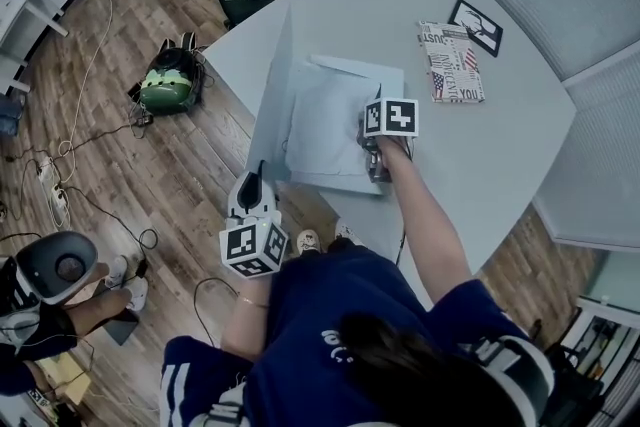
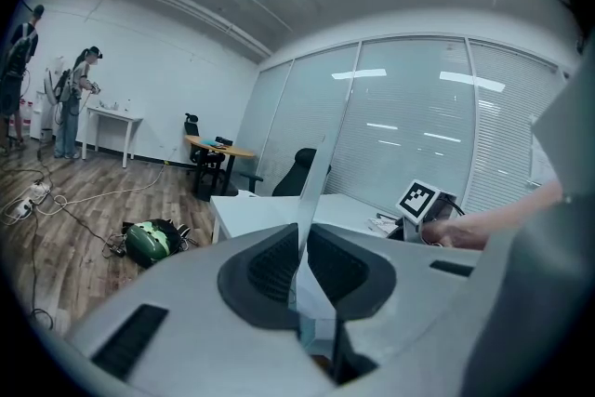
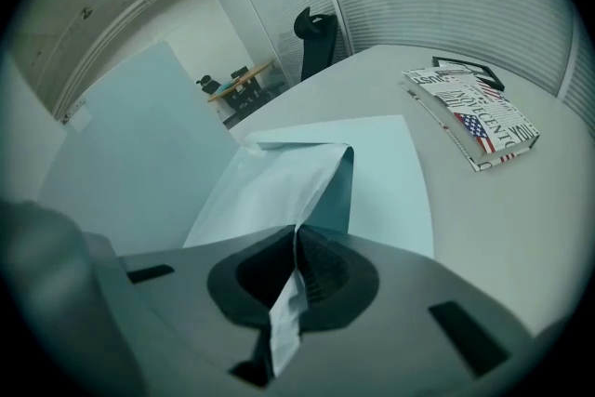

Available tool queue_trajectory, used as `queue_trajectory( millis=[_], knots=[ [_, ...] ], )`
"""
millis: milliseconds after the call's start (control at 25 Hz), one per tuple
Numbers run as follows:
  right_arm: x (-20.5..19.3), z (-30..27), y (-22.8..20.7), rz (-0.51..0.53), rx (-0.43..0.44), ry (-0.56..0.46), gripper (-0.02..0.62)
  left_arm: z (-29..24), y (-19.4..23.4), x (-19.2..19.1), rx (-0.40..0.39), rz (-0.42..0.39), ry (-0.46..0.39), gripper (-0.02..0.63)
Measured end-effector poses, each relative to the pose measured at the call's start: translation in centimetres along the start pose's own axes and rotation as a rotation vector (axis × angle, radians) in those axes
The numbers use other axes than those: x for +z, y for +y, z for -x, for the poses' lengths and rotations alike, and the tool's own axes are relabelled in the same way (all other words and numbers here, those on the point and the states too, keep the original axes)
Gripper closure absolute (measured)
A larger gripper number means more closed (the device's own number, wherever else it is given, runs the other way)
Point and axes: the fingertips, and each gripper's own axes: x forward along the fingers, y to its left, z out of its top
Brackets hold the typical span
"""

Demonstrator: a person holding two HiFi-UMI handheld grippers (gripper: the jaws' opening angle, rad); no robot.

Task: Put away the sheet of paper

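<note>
L gripper [image 2: 302, 265] clamps 1 upright folder flap [image 1: 272, 85], R gripper [image 3: 296, 270] pinches 1 paper sheet [image 3: 274, 191]; 1 book [image 1: 452, 63] on table [image 1: 480, 165]

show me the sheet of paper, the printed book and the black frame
sheet of paper [image 1: 320, 130], head view, middle of the sheet
printed book [image 1: 452, 63], head view, middle of its cover
black frame [image 1: 476, 26], head view, centre of the picture

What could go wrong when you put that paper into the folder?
1. The sheet of paper is already bent where the right gripper pinches it, so pushing further might crease it.
2. The left gripper holds only the thin edge of the raised folder cover. The cover could slip free and flop down onto the paper.
</note>
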Motion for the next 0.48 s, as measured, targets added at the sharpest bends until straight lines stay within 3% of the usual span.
queue_trajectory(
  millis=[320, 480],
  knots=[
    [2.3, 0.2, -0.3, -0.052, 0.000, -0.123, 0.584, 0.1, -0.2, -0.1, -0.008, 0.010, 0.004, 0.573],
    [2.5, 0.0, 0.4, -0.027, 0.015, -0.120, 0.584, -0.1, 0.0, 0.0, -0.009, 0.010, 0.006, 0.573]
  ],
)
